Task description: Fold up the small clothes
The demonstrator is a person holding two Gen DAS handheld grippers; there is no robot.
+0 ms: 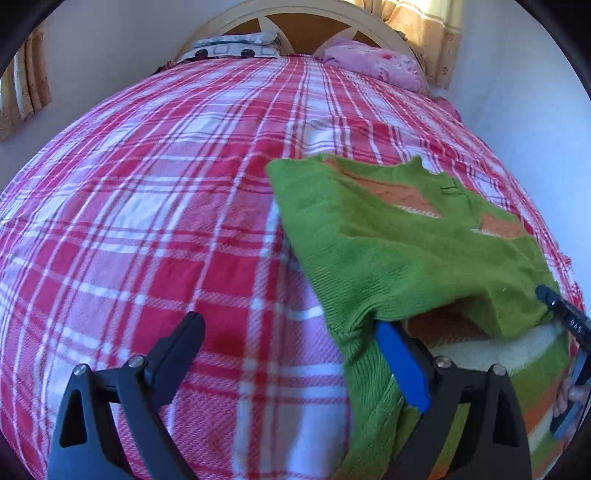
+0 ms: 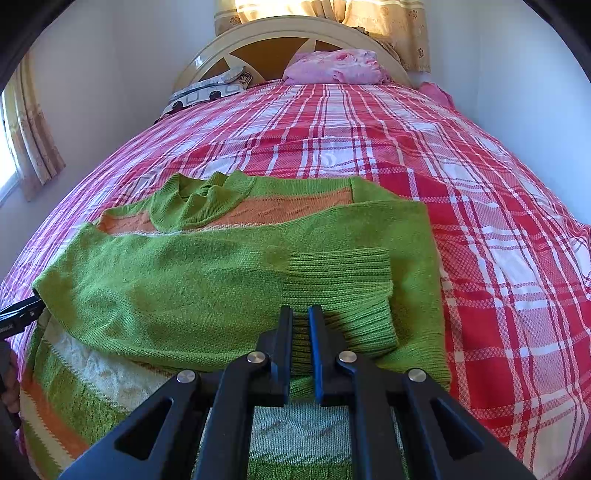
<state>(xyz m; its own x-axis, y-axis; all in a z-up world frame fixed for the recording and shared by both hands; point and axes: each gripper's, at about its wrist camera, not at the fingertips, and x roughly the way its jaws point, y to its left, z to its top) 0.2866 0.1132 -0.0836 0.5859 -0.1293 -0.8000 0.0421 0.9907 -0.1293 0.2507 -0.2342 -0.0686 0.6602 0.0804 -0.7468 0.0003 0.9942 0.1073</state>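
A green knit sweater [image 2: 192,288] with orange and cream stripes lies on the red plaid bedspread [image 2: 498,258], one sleeve folded across its body. My right gripper [image 2: 300,317] is shut on that sleeve's ribbed cuff [image 2: 340,280]. In the left wrist view the sweater [image 1: 399,251] fills the lower right, and the right gripper [image 1: 561,321] shows at its far edge. My left gripper [image 1: 291,328] stands open over bare bedspread [image 1: 147,221], nothing between its fingers. Its blue-padded finger [image 1: 402,365] sits right beside the sweater's folded left edge.
A pink pillow [image 2: 336,66] and a patterned pillow [image 2: 207,92] lie against the cream headboard [image 2: 258,33]. Curtains [image 2: 33,147] hang at the left and behind the bed. A white wall [image 2: 535,92] runs along the bed's right side.
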